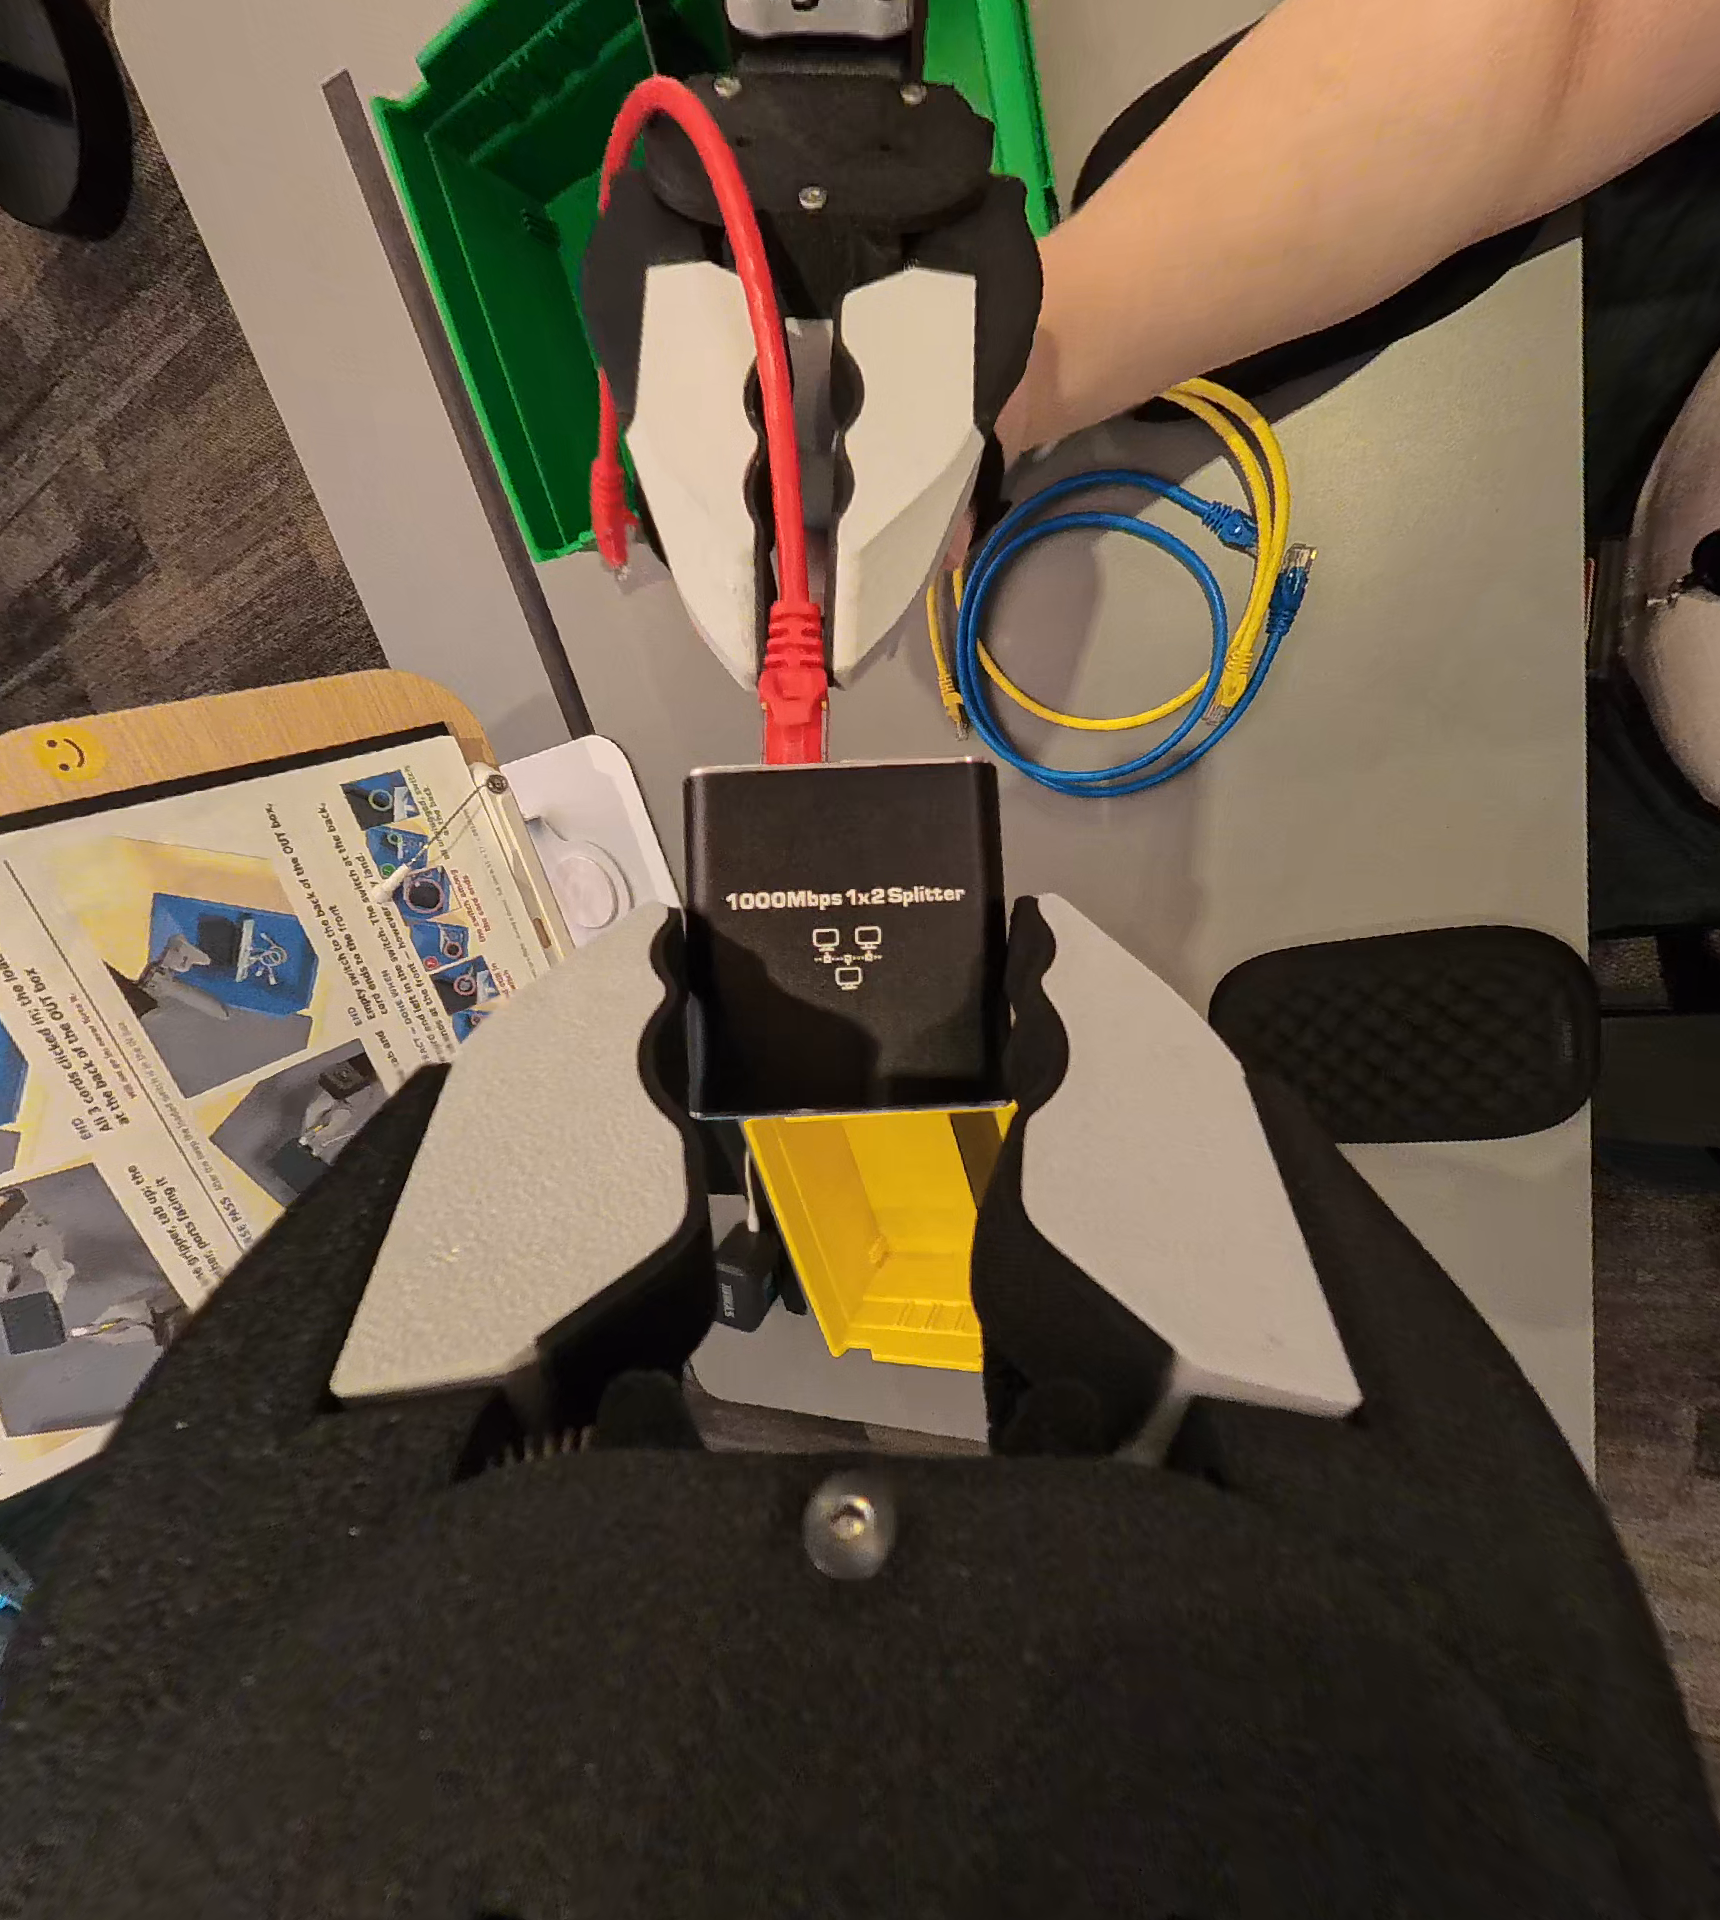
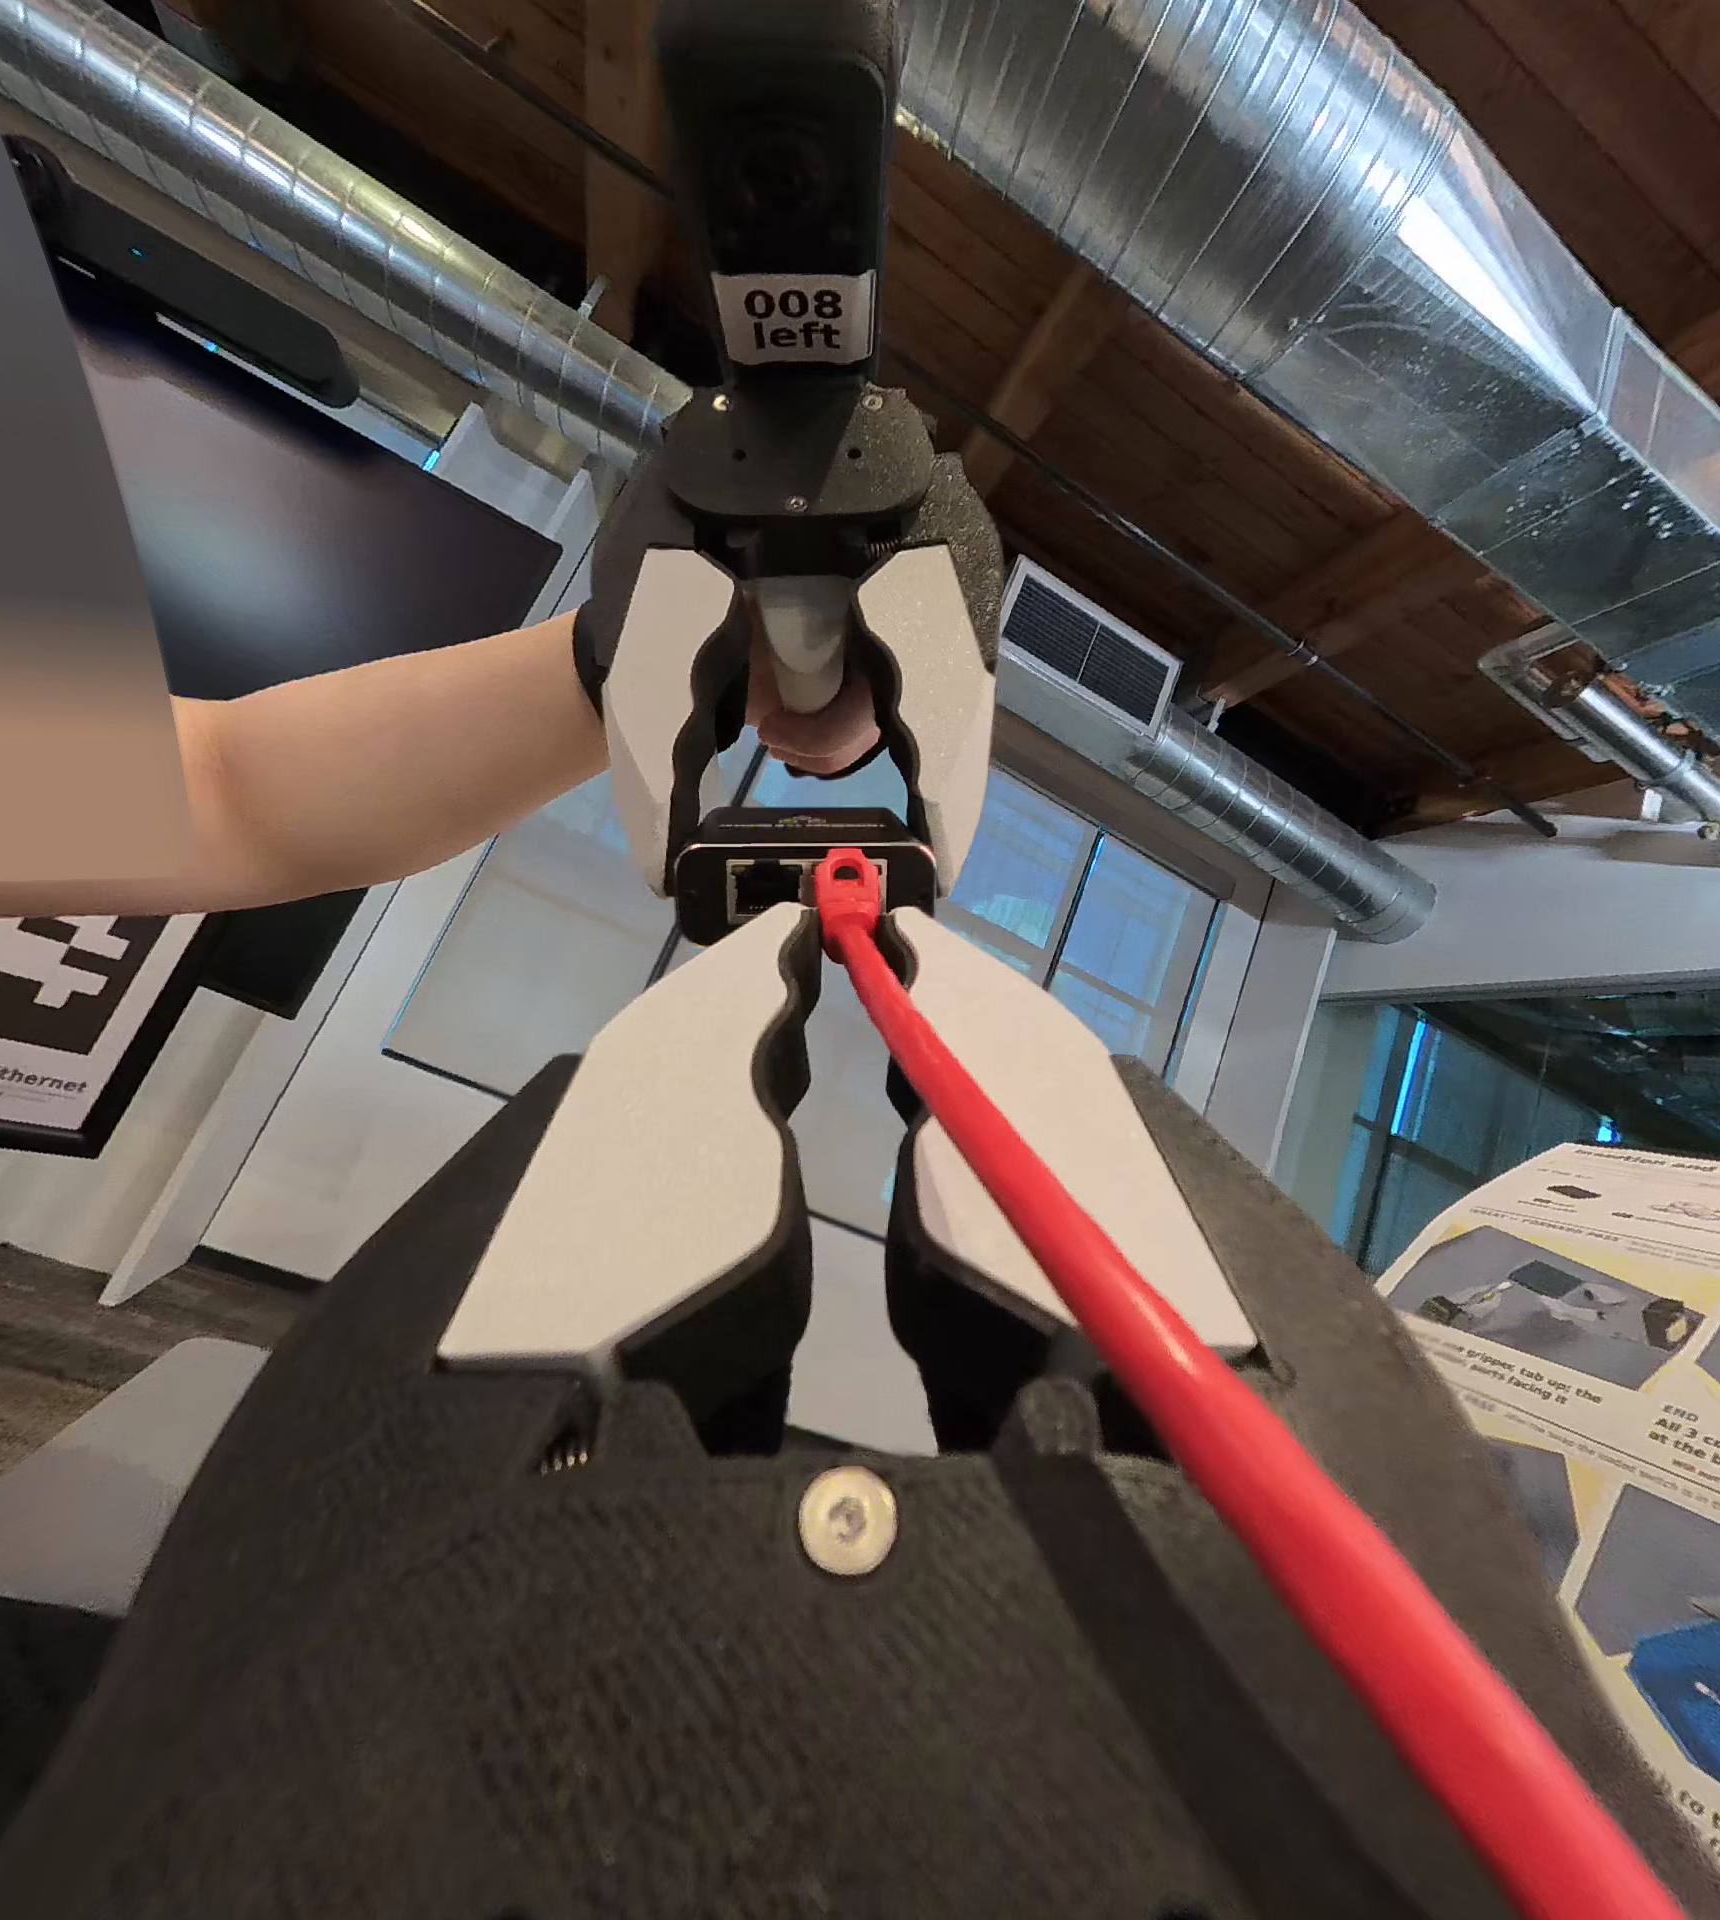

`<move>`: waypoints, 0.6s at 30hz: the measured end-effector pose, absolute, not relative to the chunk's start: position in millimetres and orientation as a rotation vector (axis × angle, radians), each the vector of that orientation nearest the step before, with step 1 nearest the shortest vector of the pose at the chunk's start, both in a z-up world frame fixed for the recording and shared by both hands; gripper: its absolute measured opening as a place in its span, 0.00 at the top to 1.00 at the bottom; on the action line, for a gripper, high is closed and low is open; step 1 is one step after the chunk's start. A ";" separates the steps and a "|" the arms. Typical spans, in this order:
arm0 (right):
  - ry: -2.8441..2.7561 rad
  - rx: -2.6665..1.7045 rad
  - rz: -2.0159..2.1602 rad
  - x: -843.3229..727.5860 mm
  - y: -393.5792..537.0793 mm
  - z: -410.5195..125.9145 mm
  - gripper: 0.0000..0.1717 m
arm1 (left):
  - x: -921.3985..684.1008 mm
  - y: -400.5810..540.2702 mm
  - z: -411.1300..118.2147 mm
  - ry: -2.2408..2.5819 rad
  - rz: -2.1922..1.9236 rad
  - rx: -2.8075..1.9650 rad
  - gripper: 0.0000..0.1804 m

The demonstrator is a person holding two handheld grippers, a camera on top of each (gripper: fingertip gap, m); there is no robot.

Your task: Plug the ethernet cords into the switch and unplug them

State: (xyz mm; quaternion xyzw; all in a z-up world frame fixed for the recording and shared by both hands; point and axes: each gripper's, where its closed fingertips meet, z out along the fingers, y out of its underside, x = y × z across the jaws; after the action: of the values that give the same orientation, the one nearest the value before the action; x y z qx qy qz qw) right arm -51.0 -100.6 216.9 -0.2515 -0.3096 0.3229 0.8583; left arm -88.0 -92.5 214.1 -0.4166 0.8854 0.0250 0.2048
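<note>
Two hand-held grippers meet above the grey desk [image 1: 1407,644]. The left hand-held gripper [image 1: 840,997] clamps the black switch [image 1: 840,935] by its sides, its rear end hidden between the fingers. The right hand-held gripper [image 2: 845,914] pinches the red ethernet cord [image 2: 1043,1174] just behind its plug, seated in one port; the plug's tip is hidden inside. Blue [image 1: 1095,769] and yellow [image 1: 1074,712] cords lie coiled on the desk.

Three round ethernet cords are counted: one red [image 1: 781,416], one blue [image 1: 1095,644], one yellow [image 1: 1251,468]. One black box-shaped switch [image 1: 840,935], two plastic bins, green [image 1: 482,260] and yellow [image 1: 877,1236], and two claws, left claw [image 1: 840,997] and right claw [image 2: 845,935], are seen.
</note>
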 end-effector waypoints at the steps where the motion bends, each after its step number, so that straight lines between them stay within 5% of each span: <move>1: -0.639 -0.515 0.675 -49.9 -101.8 217.8 0.94 | -86.7 -93.5 215.2 2.465 0.062 -1.161 0.67; 18: -0.642 -0.535 0.682 -50.2 -101.2 216.0 0.94 | -83.9 -92.8 214.4 2.459 0.137 -1.130 0.68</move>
State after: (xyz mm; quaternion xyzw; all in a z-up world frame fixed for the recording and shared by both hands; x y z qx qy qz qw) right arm -50.2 -101.2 216.0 -0.2549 -0.3055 0.3249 0.8580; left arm -83.9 -92.8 214.4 -0.4075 0.8864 0.0495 0.2141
